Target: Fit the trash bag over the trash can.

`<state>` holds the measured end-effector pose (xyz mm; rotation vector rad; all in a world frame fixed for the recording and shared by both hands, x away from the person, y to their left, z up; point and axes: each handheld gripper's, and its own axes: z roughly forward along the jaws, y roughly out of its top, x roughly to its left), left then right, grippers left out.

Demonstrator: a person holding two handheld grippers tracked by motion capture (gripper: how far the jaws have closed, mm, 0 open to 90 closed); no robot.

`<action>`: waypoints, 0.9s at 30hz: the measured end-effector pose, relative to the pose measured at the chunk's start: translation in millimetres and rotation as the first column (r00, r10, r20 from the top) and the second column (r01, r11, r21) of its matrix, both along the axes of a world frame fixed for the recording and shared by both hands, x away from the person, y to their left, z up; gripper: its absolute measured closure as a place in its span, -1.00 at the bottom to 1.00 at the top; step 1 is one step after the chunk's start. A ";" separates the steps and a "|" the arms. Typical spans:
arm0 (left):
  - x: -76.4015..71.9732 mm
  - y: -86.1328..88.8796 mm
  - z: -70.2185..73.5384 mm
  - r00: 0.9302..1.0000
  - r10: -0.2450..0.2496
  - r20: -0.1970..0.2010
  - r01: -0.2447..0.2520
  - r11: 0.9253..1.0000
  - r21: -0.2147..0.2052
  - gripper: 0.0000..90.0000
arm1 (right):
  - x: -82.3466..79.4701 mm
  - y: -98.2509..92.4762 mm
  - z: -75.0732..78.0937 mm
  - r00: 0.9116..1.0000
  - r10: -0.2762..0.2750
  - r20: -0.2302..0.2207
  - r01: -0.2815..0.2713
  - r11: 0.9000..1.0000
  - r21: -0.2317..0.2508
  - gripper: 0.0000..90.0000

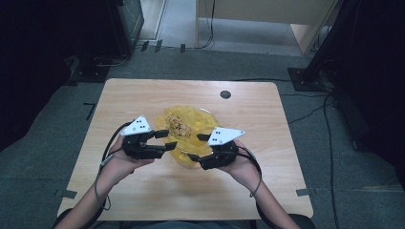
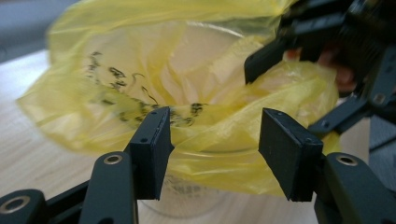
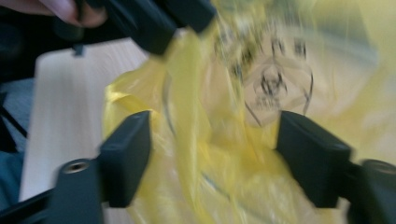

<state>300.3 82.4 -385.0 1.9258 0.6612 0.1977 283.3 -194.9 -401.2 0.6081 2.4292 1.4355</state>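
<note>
At the left of the high view, the left gripper was held low over the wooden table, pointing inward at the near-left edge of a yellow plastic bag that lay near the table's middle. Its jaws stood apart, and in the left gripper view the crumpled yellow film ran across the gap between the two black pads without being pinched by either. The bag carried black printing and seemed to be draped over a clear round container, whose rim and wall showed faintly beneath the film. Farther right in the high view, the right gripper faced the bag from the near-right side, its jaws also spread, with the grey three-cornered plate on top. The right gripper view was blurred, yet it showed the two pads wide apart with bunched yellow plastic between them, pressed by neither. The other gripper's black jaws and fingertips appeared at that view's upper left.
</note>
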 end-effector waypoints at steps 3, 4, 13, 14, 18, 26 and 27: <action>3.3 3.7 -8.3 1.000 0.025 -0.020 -0.024 1.000 0.016 -0.14 | 2.1 -1.6 -12.2 1.000 -0.016 0.001 0.016 1.000 -0.017 -0.56; 5.4 4.9 -11.6 0.999 0.029 -0.038 -0.028 0.999 0.022 -0.16 | 1.8 -1.8 -12.4 1.000 -0.017 0.009 0.017 1.000 -0.026 -0.57; 23.3 13.5 -19.5 0.990 0.046 -0.134 -0.043 0.999 0.025 -0.15 | 1.2 -27.9 28.1 0.996 0.082 0.034 -0.086 0.984 0.158 -0.34; 24.2 12.3 -18.4 0.991 0.043 -0.125 -0.039 0.999 0.038 -0.14 | 2.6 -31.4 33.9 0.996 0.077 0.036 -0.082 0.980 0.181 -0.33; 25.7 5.6 -18.7 0.993 0.038 -0.116 -0.029 0.997 0.076 -0.14 | 11.8 -36.8 53.9 0.995 -0.012 0.096 -0.008 0.980 0.198 -0.10; 29.6 4.6 -20.1 0.996 0.008 -0.093 0.001 0.995 0.100 -0.10 | 75.6 -18.4 42.7 0.991 -0.093 0.092 0.097 0.994 -0.044 -0.28; 31.1 5.1 -20.8 0.995 0.001 -0.099 0.008 0.995 0.096 -0.10 | 85.0 -19.0 37.5 0.993 -0.105 0.063 0.108 0.993 -0.052 -0.30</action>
